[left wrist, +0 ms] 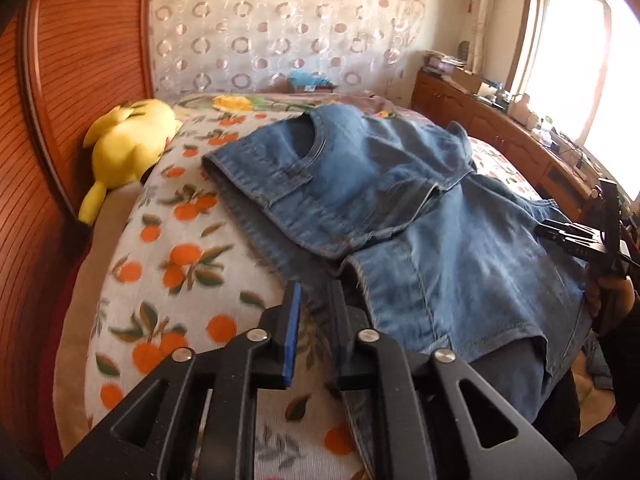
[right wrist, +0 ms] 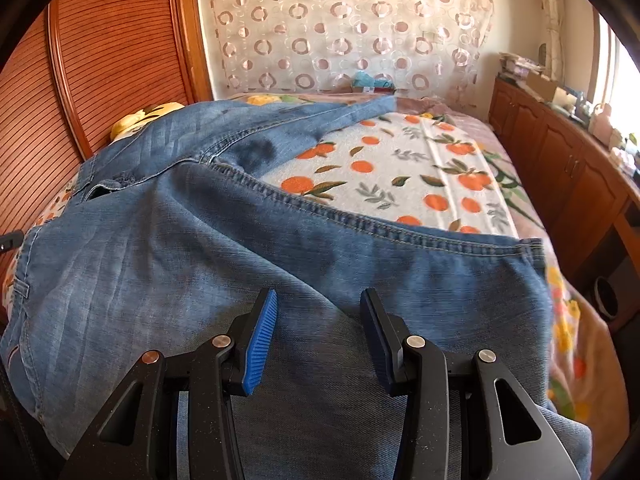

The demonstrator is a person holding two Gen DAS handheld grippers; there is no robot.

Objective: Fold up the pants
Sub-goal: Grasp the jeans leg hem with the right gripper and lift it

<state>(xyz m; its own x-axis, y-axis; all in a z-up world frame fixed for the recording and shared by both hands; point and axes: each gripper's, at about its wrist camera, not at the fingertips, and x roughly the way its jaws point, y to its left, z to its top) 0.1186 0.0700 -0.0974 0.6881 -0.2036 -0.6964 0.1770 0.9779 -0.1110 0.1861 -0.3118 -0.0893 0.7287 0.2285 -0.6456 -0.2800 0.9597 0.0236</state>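
Your left claw [left wrist: 316, 300] hangs over the bedspread [left wrist: 180, 240] beside the pants' edge, its jaws a narrow gap apart with nothing gripped, while your right claw [right wrist: 318, 312] sits about half open just above the denim, empty. Out from them, a yellow plush toy [left wrist: 128, 144] lies by the wooden headboard [left wrist: 80, 60], clear of the pants, and a cluttered wooden cabinet [right wrist: 560, 160] runs along the window side. The blue jeans [right wrist: 200, 248] lie on the orange-printed bedspread, partly folded, pocket and stitched seams showing; no readable writing.
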